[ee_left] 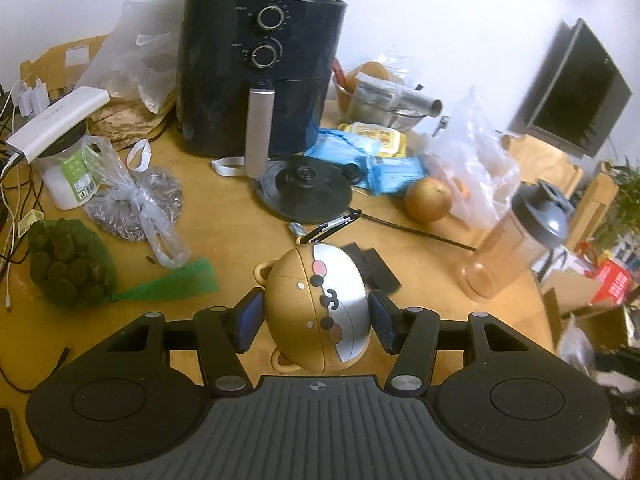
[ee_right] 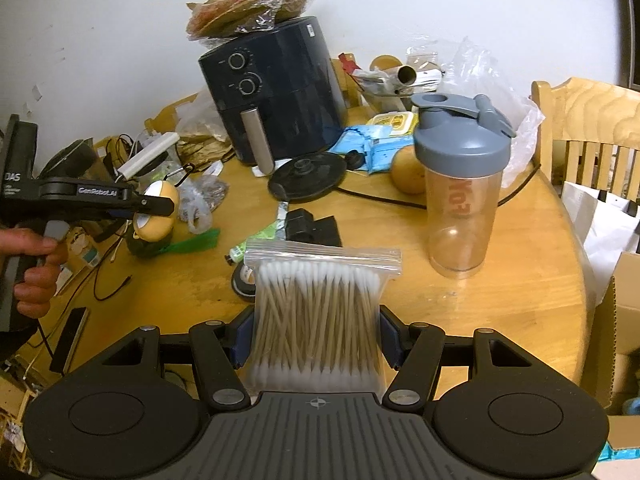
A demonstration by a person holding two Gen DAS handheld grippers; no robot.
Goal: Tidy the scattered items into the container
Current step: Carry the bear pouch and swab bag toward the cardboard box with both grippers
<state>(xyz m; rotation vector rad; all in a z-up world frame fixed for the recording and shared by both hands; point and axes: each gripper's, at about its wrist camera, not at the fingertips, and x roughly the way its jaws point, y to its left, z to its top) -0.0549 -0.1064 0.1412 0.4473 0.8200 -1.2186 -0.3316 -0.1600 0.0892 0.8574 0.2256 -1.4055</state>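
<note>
Both grippers are loaded and held above the round wooden table (ee_right: 500, 300), so the step in hand is, by my reading, carrying two items to the container. The left gripper (ee_left: 316, 316) pinches a round tan-and-silver bear-faced case (ee_left: 316, 308) between its blue pads, with a carabiner (ee_left: 332, 226) trailing from the case's far end. The right gripper (ee_right: 316, 336) is clamped on a zip bag of cotton swabs (ee_right: 316, 312), the pads pressing its two side edges while the sealed top stands free. Which container is meant I cannot tell; the only open one I can make out is a cardboard box (ee_right: 624, 320) beyond the table's right edge, partly out of frame. To do this well, I would keep both grips steady, since the case is smooth and domed and could roll out of a two-point pinch, while the soft bag may sag or slide. Lifting clear of the shaker bottle (ee_right: 460, 188) near the right edge matters, as it looks tall and easy to tip. The dangling carabiner could catch the black cord (ee_left: 416, 230) beside the kettle base (ee_left: 304, 188) at the table's middle, so that hand should travel high before crossing.
</note>
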